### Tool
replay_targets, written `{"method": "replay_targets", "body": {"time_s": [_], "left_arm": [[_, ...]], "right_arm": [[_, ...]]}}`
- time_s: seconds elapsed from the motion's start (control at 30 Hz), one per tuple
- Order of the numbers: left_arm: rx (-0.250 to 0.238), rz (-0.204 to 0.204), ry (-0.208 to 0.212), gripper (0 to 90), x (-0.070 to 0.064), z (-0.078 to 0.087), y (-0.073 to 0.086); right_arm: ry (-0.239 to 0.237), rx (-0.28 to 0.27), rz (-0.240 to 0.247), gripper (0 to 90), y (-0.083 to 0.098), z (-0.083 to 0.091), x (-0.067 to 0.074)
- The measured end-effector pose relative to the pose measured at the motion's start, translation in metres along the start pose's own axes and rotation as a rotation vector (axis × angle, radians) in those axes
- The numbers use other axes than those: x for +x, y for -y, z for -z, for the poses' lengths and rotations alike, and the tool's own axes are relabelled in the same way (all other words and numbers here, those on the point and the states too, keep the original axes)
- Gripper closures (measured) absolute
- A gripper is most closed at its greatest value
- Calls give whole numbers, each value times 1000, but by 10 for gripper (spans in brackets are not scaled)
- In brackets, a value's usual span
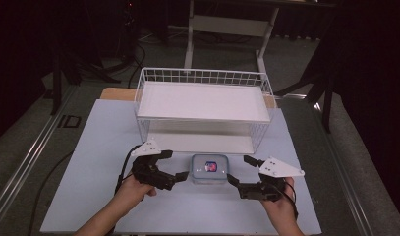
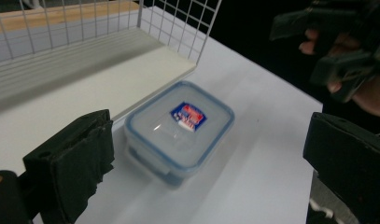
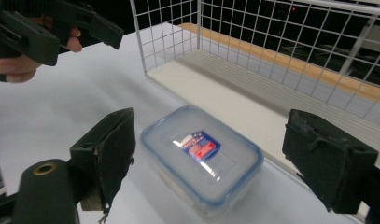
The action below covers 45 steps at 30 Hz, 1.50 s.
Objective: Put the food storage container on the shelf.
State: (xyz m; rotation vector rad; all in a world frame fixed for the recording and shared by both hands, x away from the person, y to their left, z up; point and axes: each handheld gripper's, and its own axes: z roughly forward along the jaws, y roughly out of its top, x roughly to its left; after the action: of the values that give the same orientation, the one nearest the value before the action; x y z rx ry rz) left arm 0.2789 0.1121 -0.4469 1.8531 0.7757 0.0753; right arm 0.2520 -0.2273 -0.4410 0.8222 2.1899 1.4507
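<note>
- A clear plastic food container (image 1: pixel 210 168) with a blue-rimmed snap lid and a red-and-blue label sits on the white table (image 1: pixel 99 147), close in front of the wire basket (image 1: pixel 202 78), with a narrow strip of table between them.
- The left gripper (image 1: pixel 174 164) hangs just to the container's left with its jaws spread wide and nothing between them; in the left gripper view the container (image 2: pixel 179 128) lies ahead of and between the two black pads, touching neither.
- The right gripper (image 1: pixel 240 169) is just to the container's right, its jaws also wide apart and empty; in the right gripper view the container (image 3: pixel 201 156) sits in the open gap, clear of both pads.
- Each gripper is held in one of the person's hands, and the forearms come in from the near edge of the table.
- The basket is a white wire frame with a flat white shelf panel on top and another at the bottom; it stands directly behind the container and bounds it on the far side.
- A strip of wooden tabletop (image 1: pixel 114 92) shows at the basket's far corners.
- Beyond the table stand the legs of a white frame (image 1: pixel 227 29) on a grey floor, in a dark room.
- A black cable (image 1: pixel 123 169) trails from the left gripper across the table.
</note>
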Motion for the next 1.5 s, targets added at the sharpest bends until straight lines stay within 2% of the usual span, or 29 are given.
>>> {"method": "replay_targets", "body": {"time_s": [0.07, 0.17, 0.2, 0.3, 0.37, 0.4, 0.5, 0.53, 0.6, 0.63, 0.67, 0.7, 0.73, 0.77, 0.83, 0.87, 0.9, 0.93, 0.97, 1.07, 1.27, 1.37, 1.47, 1.5], "left_arm": [[2, 12, 13, 28, 0, -5, -3], [18, 6, 13, 28, 0, -13, -8], [23, 7, 10, 28, 1, -16, -9], [42, 32, 1, 28, 5, -26, -11], [50, 48, 7, 28, 6, -30, -12], [61, 69, 11, 28, 9, -37, -12], [67, 88, 8, 29, 12, -44, -11], [77, 103, 3, 29, 14, -48, -10], [88, 127, -9, 29, 17, -54, -9], [90, 142, -11, 29, 19, -57, -8], [91, 186, -2, 30, 24, -62, -5], [91, 186, -2, 30, 24, -62, -5], [91, 212, -9, 30, 27, -65, -4], [99, 229, -4, 31, 29, -67, -2], [113, 254, -9, 31, 33, -71, 2], [126, 277, -9, 34, 35, -74, 5], [126, 277, -9, 35, 35, -74, 5], [137, 287, -8, 35, 36, -77, 7], [140, 288, -14, 38, 36, -79, 8], [150, 338, -7, 48, 40, -83, 13], [196, 403, 9, 51, 44, -91, 22], [201, 446, 18, 52, 47, -93, 26], [204, 467, 21, 79, 50, -93, 28], [205, 469, 19, 118, 50, -93, 29]], "right_arm": [[8, 7, 10, 168, -1, -6, -2], [-40, 3, -32, 156, -1, -15, -7], [-42, 19, -47, 156, -2, -18, -9], [-30, 65, -82, 132, -3, -25, -14], [-23, 73, -94, 133, -3, -27, -17], [-18, 99, -138, 119, -3, -31, -23], [-18, 102, -164, 114, -3, -34, -28], [-29, 112, -213, 114, -1, -37, -35], [-35, 132, -251, 114, 1, -42, -40], [-35, 132, -251, 114, 1, -42, -40], [-51, 158, -316, 114, 5, -47, -46], [-51, 158, -316, 114, 5, -47, -46], [-58, 169, -340, 115, 7, -49, -48], [-80, 193, -407, 134, 13, -54, -54], [-81, 201, -422, 134, 15, -55, -55], [-89, 230, -463, 137, 20, -59, -59], [-89, 230, -463, 137, 20, -59, -59], [-95, 235, -486, 138, 23, -61, -61], [-107, 252, -545, 141, 28, -63, -63], [-110, 286, -588, 166, 32, -65, -64], [-127, 339, -651, 190, 41, -72, -67], [-144, 366, -695, 220, 47, -78, -69], [-169, 378, -726, 234, 52, -83, -71], [-171, 385, -736, 257, 53, -84, -70]]}}
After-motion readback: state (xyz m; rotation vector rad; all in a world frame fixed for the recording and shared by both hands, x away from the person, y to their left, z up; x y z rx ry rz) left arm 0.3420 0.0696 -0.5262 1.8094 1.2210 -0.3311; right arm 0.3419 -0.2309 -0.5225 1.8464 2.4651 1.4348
